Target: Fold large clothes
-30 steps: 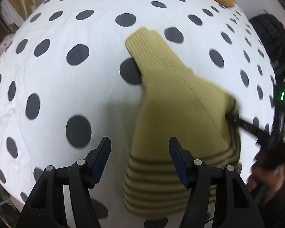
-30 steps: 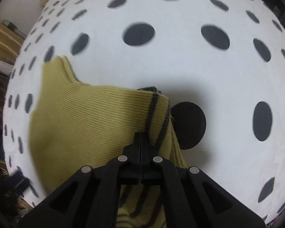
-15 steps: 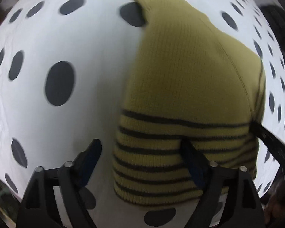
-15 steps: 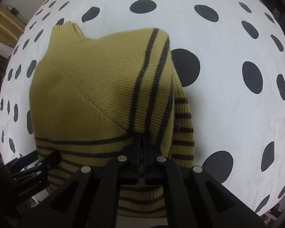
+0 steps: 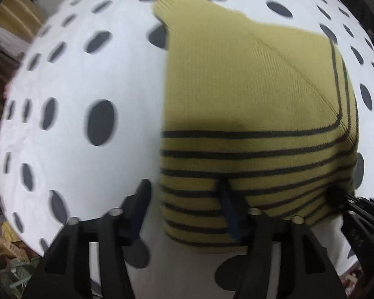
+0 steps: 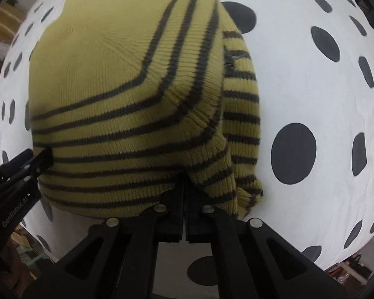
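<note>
An olive-yellow knit sweater (image 5: 249, 104) with dark stripes lies folded on a white sheet with black dots (image 5: 74, 99). My left gripper (image 5: 184, 206) is open, its jaws straddling the sweater's near left edge, holding nothing. My right gripper (image 6: 184, 189) is shut on the sweater's (image 6: 127, 94) striped near edge, beside a folded-over layer. The right gripper also shows at the sweater's near right corner in the left wrist view (image 5: 341, 199). The left gripper shows at the left edge in the right wrist view (image 6: 35, 162).
The dotted sheet (image 6: 311, 87) covers a wide flat surface around the sweater. Its near edge runs just behind both grippers. Clutter and furniture show beyond the left edge (image 5: 2, 57).
The right gripper has pulled the sweater's far part toward me, over the striped near part. The left gripper has moved in to the sweater's near left edge and stays open.
</note>
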Demonstrator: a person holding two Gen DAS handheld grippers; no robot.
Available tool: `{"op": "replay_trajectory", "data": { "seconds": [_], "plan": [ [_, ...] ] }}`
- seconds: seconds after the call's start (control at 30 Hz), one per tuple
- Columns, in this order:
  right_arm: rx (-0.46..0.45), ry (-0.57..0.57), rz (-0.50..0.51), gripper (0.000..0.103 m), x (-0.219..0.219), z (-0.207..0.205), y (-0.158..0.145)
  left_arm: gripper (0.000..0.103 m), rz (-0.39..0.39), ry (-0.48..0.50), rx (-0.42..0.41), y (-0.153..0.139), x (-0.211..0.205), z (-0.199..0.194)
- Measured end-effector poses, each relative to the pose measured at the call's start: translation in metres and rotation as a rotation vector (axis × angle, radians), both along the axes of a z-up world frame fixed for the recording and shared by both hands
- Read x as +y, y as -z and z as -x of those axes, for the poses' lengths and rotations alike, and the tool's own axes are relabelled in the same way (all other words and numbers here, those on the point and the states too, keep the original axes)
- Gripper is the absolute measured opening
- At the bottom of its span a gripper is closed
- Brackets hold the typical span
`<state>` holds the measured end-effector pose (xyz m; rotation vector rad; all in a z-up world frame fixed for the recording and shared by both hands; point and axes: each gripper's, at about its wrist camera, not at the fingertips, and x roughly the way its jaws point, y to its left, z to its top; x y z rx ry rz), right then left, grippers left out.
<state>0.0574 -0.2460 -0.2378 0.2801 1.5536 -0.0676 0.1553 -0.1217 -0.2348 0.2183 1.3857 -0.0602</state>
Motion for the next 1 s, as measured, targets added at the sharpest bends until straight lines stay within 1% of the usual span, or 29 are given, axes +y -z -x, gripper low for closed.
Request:
{"op": "replay_trajectory", "data": {
  "seconds": [0.07, 0.1, 0.17, 0.3, 0.37, 0.43, 0.5, 0.53, 0.6, 0.63, 0.67, 0.7, 0.73, 0.77, 0.8, 0.83, 0.9, 0.97, 1.0],
  "plan": [
    [-0.026, -0.008, 0.045, 0.001, 0.004, 0.001, -0.021, 0.058, -0.039, -0.013, -0.037, -0.015, 0.007, 0.001],
    [-0.053, -0.030, 0.070, 0.003, 0.009, 0.002, -0.033, 0.056, -0.035, -0.027, -0.037, -0.022, 0.014, 0.000],
    [-0.098, -0.065, 0.111, 0.004, 0.018, 0.004, -0.053, 0.055, 0.001, -0.055, -0.040, -0.034, 0.025, 0.000],
    [-0.192, -0.078, 0.127, 0.004, 0.028, 0.010, -0.088, 0.055, 0.052, -0.078, -0.085, -0.056, 0.031, -0.002],
    [-0.211, -0.083, 0.125, 0.004, 0.034, 0.009, -0.093, 0.055, 0.082, -0.069, -0.103, -0.059, 0.024, -0.010],
    [-0.218, -0.094, 0.135, 0.004, 0.033, 0.007, -0.092, 0.055, 0.109, -0.045, -0.135, -0.062, 0.013, -0.028],
    [-0.220, -0.091, 0.143, 0.004, 0.034, 0.008, -0.089, 0.055, 0.161, -0.033, -0.150, -0.063, -0.001, -0.045],
    [-0.222, -0.087, 0.140, 0.004, 0.030, 0.001, -0.083, 0.055, 0.182, -0.028, -0.155, -0.059, -0.008, -0.057],
    [-0.223, -0.079, 0.148, 0.004, 0.023, -0.003, -0.079, 0.055, 0.193, -0.012, -0.159, -0.046, -0.020, -0.074],
    [-0.223, -0.076, 0.150, 0.004, 0.021, -0.001, -0.077, 0.056, 0.174, -0.001, -0.142, -0.032, -0.027, -0.085],
    [-0.222, -0.072, 0.148, 0.004, 0.017, -0.002, -0.074, 0.057, 0.126, 0.003, -0.122, -0.018, -0.031, -0.093],
    [-0.220, -0.067, 0.148, 0.004, 0.012, -0.004, -0.071, 0.058, 0.074, 0.005, -0.094, 0.003, -0.033, -0.104],
    [-0.218, -0.061, 0.149, 0.004, 0.009, -0.003, -0.070, 0.061, 0.062, -0.002, -0.090, 0.012, -0.028, -0.109],
    [-0.213, -0.056, 0.154, 0.004, 0.004, -0.004, -0.068, 0.069, 0.036, -0.018, -0.092, 0.018, -0.025, -0.115],
    [-0.211, -0.053, 0.158, 0.004, 0.001, -0.005, -0.068, 0.071, 0.019, -0.028, -0.103, 0.019, -0.020, -0.121],
    [-0.212, -0.048, 0.161, 0.004, -0.003, -0.005, -0.068, 0.071, 0.020, -0.027, -0.104, 0.018, -0.017, -0.125],
    [-0.219, -0.032, 0.164, 0.004, -0.012, -0.006, -0.071, 0.068, 0.042, -0.032, -0.109, 0.008, -0.011, -0.127],
    [-0.239, 0.001, 0.154, 0.004, -0.020, -0.005, -0.078, 0.051, 0.055, -0.039, -0.156, -0.016, -0.004, -0.116],
    [-0.248, 0.017, 0.143, 0.004, -0.023, -0.005, -0.080, 0.050, 0.069, -0.045, -0.169, -0.027, 0.000, -0.106]
  ]
}}
